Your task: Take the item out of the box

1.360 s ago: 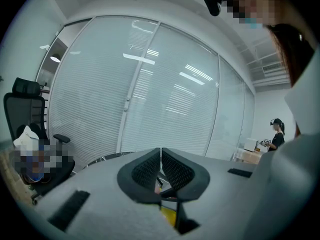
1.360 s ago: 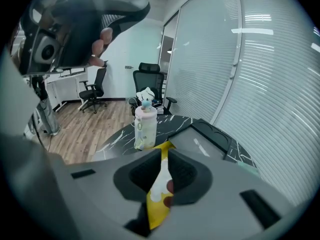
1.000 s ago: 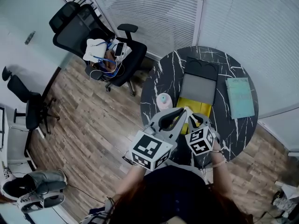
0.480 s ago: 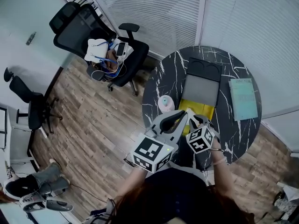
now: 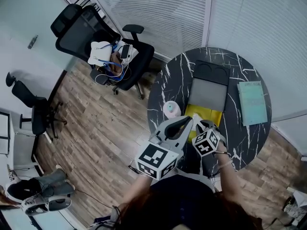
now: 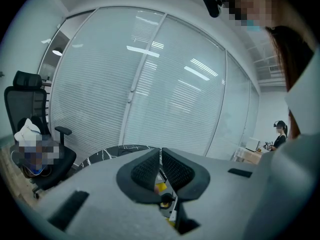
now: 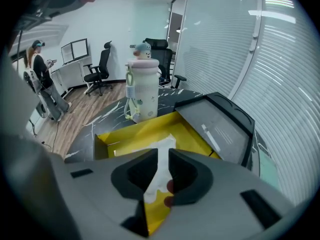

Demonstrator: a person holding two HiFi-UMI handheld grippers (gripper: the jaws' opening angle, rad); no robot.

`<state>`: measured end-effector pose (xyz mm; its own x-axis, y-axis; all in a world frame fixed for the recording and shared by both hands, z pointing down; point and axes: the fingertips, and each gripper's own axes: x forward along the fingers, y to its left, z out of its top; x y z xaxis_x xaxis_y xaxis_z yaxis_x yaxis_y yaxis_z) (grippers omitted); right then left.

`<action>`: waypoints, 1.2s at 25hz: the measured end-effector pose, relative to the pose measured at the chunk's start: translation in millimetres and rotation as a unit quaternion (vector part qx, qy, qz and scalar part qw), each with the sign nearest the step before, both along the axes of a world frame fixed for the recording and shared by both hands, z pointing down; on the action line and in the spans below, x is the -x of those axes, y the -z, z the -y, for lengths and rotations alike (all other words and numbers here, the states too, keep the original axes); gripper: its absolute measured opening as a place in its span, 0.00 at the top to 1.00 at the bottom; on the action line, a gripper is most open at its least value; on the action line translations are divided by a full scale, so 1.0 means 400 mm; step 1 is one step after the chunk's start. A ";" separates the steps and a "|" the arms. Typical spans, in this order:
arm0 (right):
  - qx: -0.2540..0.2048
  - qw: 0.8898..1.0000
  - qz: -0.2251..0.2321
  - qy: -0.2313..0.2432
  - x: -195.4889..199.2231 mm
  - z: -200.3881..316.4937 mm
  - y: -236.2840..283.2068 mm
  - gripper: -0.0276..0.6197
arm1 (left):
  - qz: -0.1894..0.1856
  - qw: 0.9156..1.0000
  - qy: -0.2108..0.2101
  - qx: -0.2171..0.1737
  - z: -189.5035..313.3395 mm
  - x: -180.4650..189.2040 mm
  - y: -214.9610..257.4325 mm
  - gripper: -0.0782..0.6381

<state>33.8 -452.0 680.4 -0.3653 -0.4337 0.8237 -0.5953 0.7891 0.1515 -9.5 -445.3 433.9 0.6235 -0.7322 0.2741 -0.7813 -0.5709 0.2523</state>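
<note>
Yellow box [image 7: 142, 129] — lid [image 7: 220, 124] print unreadable — under right hand-held gripper [image 7: 164, 156]

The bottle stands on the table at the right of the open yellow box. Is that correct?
No. The bottle stands on the table at the left of the open yellow box, not at its right. The head view shows this. What lies at the right of the box is a teal book.
</note>
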 end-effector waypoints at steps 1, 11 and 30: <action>0.002 1.000 -0.001 0.000 0.001 0.000 -0.005 0.85 | 0.000 1.000 0.000 0.001 0.001 0.001 -0.001 0.85; 0.024 1.000 -0.016 0.002 -0.002 -0.001 -0.063 0.85 | 0.002 1.000 0.003 0.007 0.009 0.003 -0.013 0.85; 0.054 0.998 -0.009 -0.007 -0.002 -0.005 -0.101 0.90 | 0.004 1.000 -0.005 0.014 0.002 -0.007 -0.026 0.85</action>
<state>34.6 -449.9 720.8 -0.3438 -0.3471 0.8725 -0.6050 0.7925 0.0768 -6.6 -446.3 444.3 0.6281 -0.7181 0.2996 -0.7779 -0.5710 0.2623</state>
